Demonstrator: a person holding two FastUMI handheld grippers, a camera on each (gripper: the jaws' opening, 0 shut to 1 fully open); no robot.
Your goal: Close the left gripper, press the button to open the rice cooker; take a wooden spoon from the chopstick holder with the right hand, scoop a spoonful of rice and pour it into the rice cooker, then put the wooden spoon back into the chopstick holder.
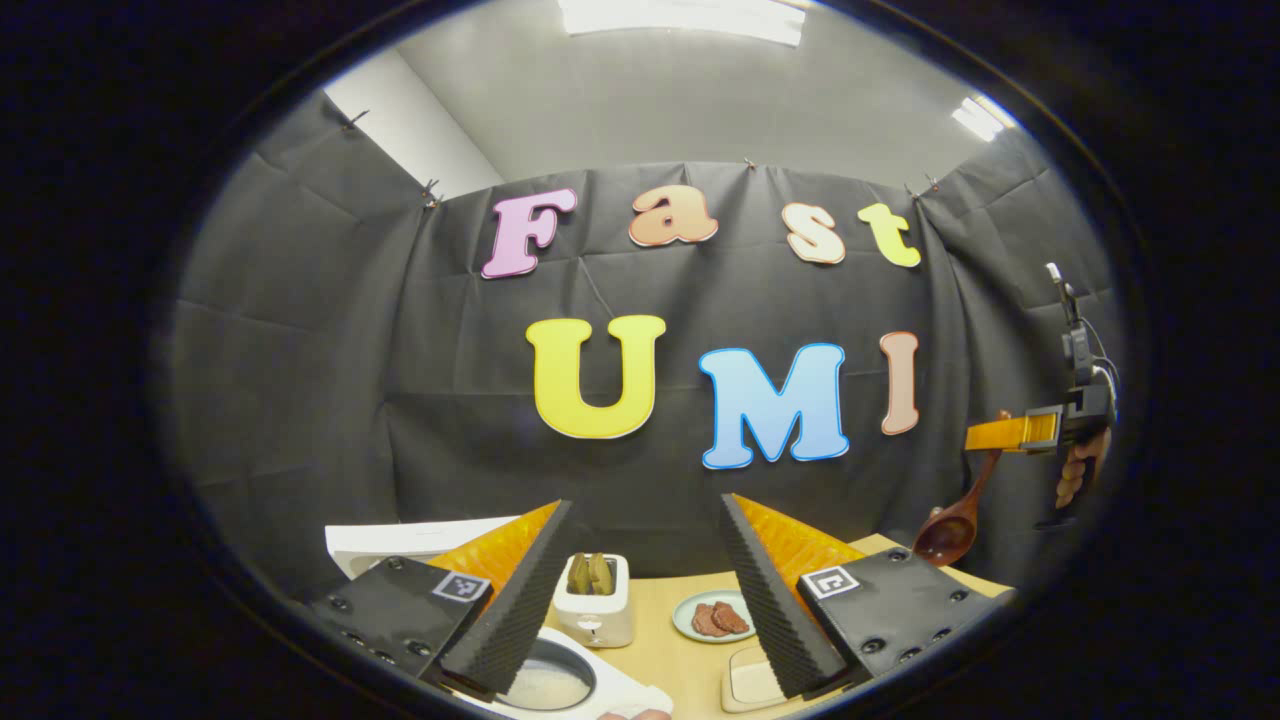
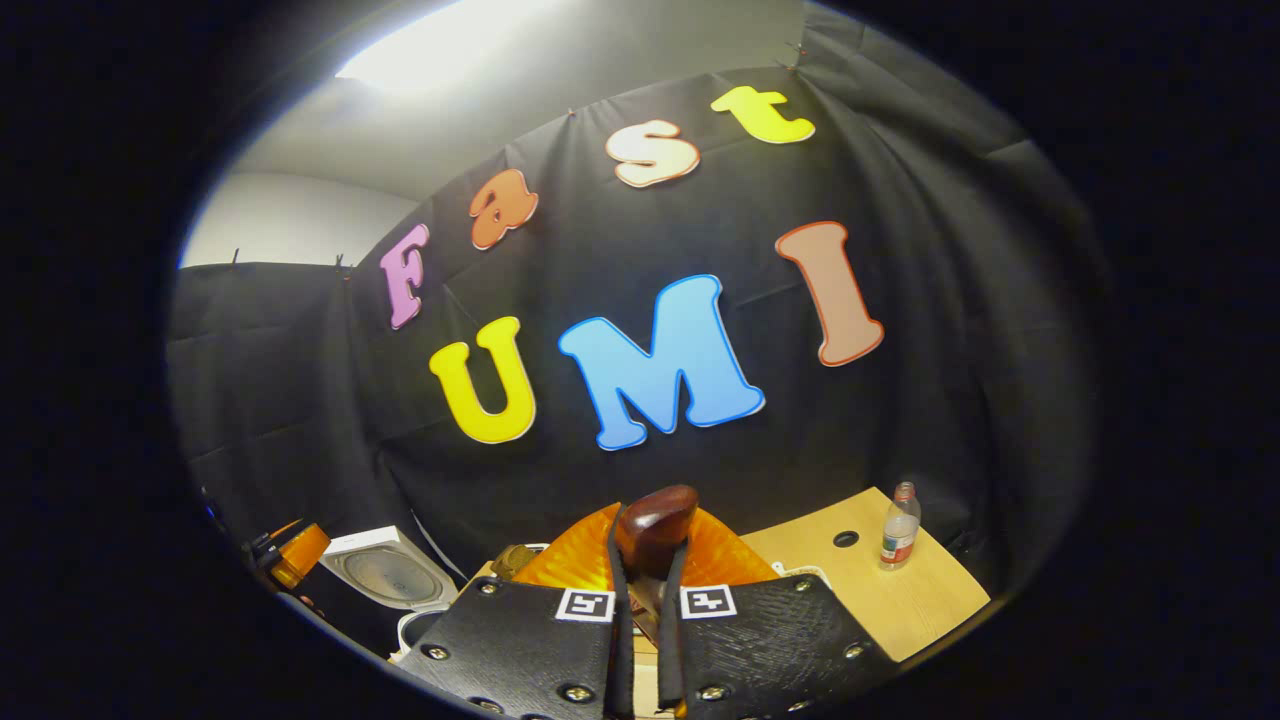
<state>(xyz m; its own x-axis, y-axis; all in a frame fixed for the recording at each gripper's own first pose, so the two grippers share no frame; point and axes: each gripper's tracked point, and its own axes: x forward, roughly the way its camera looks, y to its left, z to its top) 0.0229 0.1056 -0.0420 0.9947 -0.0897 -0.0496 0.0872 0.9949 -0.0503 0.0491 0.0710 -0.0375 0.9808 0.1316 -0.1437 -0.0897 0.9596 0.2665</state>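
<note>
Right gripper (image 2: 640, 640) clamps the wooden spoon (image 1: 950, 525) by its handle, bowl hanging down, high and right of the open rice cooker (image 1: 550, 680). Left gripper (image 1: 640, 600) is spread wide, directly over the cooker.

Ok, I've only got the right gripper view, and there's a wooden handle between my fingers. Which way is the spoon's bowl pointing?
Observer: In the left gripper view, the wooden spoon hangs bowl down from the right gripper.
Operator: Is the left gripper open?
Observer: Yes. The left gripper has its fingers wide apart, and the rice cooker below it is open.
Operator: Where's the chopstick holder?
Observer: The chopstick holder stands on the table just behind the cooker, beside a small plate.
</note>
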